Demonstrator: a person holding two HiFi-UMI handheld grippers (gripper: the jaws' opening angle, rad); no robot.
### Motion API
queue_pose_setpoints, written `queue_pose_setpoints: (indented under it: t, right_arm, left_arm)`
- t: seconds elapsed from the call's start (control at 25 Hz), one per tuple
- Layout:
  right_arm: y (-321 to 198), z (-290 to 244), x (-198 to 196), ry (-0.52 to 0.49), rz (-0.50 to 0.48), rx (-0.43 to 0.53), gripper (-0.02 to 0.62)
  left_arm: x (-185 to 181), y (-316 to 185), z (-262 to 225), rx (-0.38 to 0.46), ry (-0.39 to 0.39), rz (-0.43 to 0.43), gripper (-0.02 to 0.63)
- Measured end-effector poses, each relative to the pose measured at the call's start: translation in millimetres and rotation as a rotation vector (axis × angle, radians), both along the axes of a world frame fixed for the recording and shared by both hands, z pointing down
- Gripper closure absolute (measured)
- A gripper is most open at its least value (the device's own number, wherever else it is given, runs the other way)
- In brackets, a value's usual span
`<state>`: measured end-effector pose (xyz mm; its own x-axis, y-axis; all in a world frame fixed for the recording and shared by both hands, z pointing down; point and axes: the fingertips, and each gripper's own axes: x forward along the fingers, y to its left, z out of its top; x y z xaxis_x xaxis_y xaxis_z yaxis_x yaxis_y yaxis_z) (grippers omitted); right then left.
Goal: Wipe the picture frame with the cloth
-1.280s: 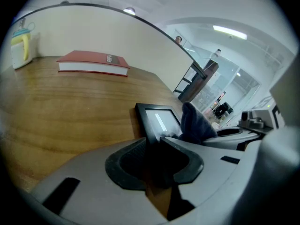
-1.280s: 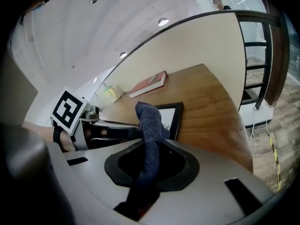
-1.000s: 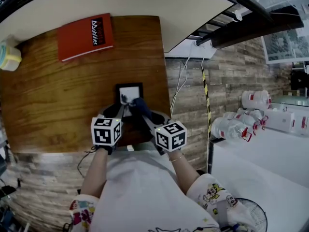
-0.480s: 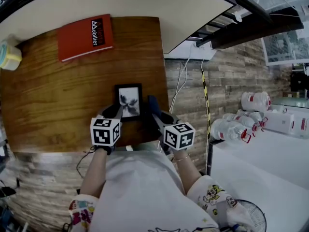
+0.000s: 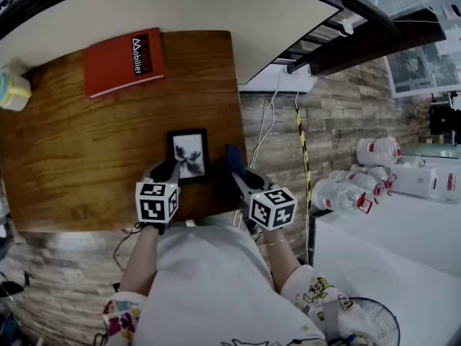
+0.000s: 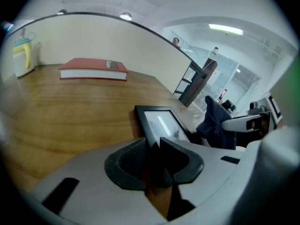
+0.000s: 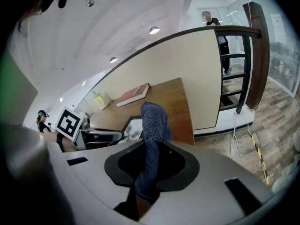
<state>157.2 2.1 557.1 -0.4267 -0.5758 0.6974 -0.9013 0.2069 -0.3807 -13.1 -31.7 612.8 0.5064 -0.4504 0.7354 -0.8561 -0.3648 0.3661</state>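
Observation:
A small black picture frame (image 5: 189, 155) lies flat on the wooden table (image 5: 79, 157), near its front right corner. My left gripper (image 5: 173, 170) is shut on the frame's near edge; in the left gripper view the two pads (image 6: 126, 165) clamp that edge of the frame (image 6: 161, 123). My right gripper (image 5: 235, 170) is shut on a dark blue cloth (image 5: 232, 157). It hangs just right of the frame, apart from it. In the right gripper view the cloth (image 7: 153, 123) stands up from between the jaws, with the frame (image 7: 132, 127) behind it to the left.
A red book (image 5: 122, 62) lies at the table's far side and a pale yellow-green container (image 5: 13, 91) at the far left. The table's right edge runs close beside the cloth. Cables (image 5: 270, 125) and water bottles (image 5: 360, 182) sit on the floor to the right.
The right gripper has carried the cloth off the frame's glass to the right, uncovering the picture. The left gripper has kept its hold in place.

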Motion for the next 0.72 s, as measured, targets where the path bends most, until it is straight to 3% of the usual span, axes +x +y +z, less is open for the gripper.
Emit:
queue_pose_setpoints:
  t: [0.44,0.72]
  right_arm:
    - [-21,-51,3,0.044,-0.034,0.136,0.537]
    - [-49,-97,-5,0.074,-0.081,0.294,0.536]
  left_arm:
    - [-11,-5,-36,0.090,-0.002,0.003,0.518]
    - [-24,-24,-89,0.225,0.006,-0.017,0.518]
